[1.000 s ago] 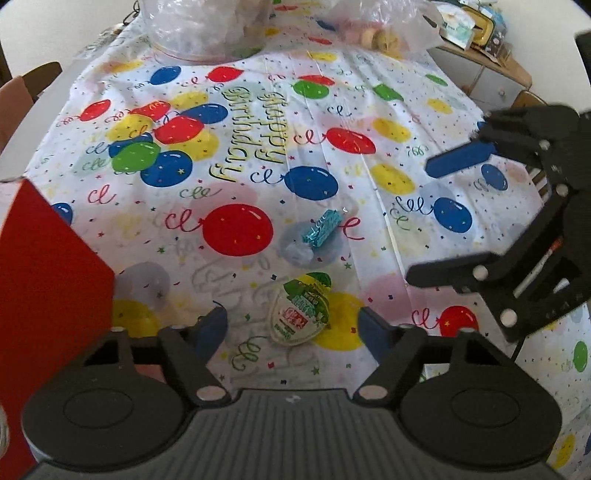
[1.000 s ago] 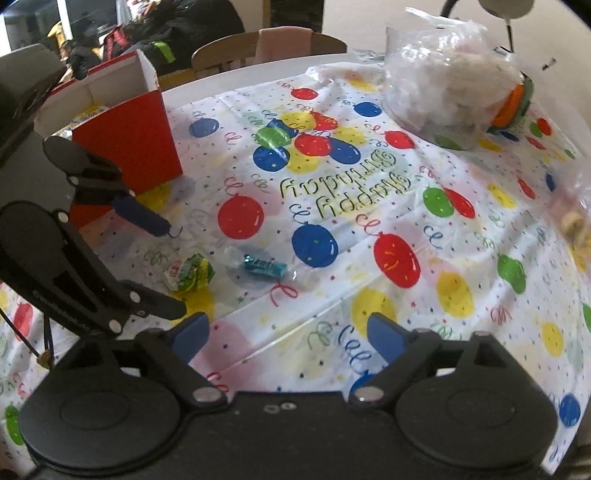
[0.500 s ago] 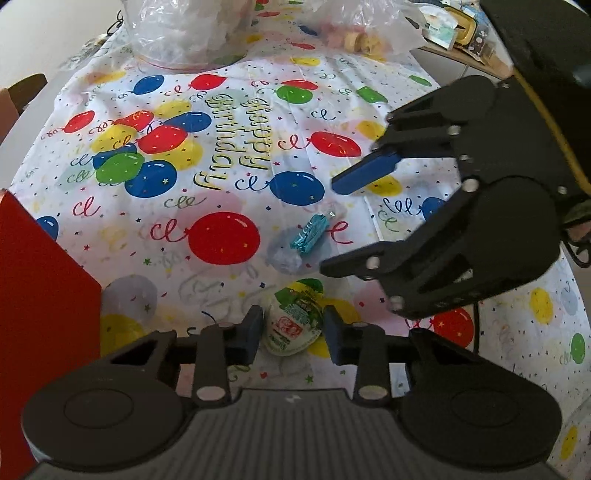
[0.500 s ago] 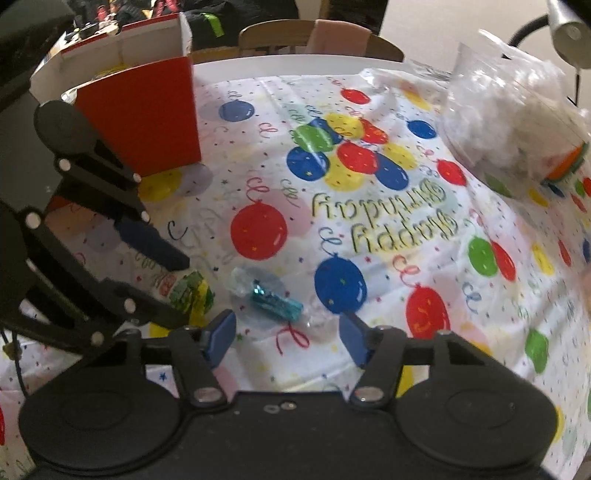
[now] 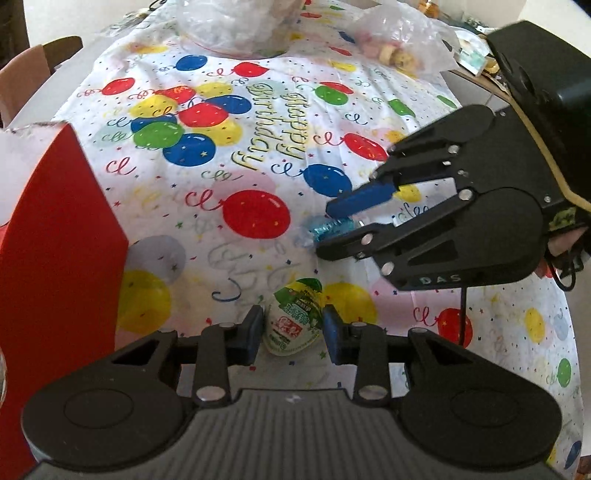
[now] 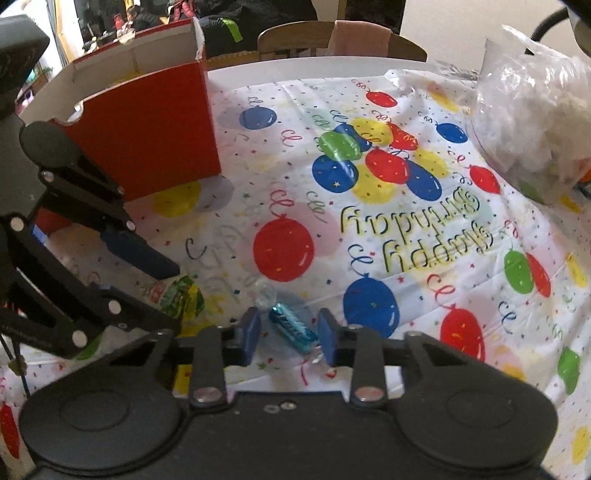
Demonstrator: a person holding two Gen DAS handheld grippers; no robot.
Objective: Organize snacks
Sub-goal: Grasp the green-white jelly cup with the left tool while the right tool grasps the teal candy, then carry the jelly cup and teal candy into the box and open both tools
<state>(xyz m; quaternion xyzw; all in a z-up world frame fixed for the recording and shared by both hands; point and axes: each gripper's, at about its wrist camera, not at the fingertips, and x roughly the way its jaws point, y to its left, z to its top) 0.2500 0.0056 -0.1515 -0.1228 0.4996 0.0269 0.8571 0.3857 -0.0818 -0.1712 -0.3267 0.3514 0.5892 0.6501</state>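
A green and white snack packet lies on the balloon tablecloth, and my left gripper is shut on it, a blue pad against each side. From the right wrist view the same packet shows between the left gripper's fingers. A teal wrapped candy lies slantwise between the pads of my right gripper, whose jaws are closing; a sliver of cloth still shows beside the left pad. In the left wrist view the right gripper straddles that candy.
An open red box stands on the table to the left, close beside my left gripper. Clear plastic bags sit along the far edge. Chairs stand behind the table.
My left gripper's jaws closed onto the green packet. The right gripper came in from the right over the teal candy and its jaws narrowed around it.
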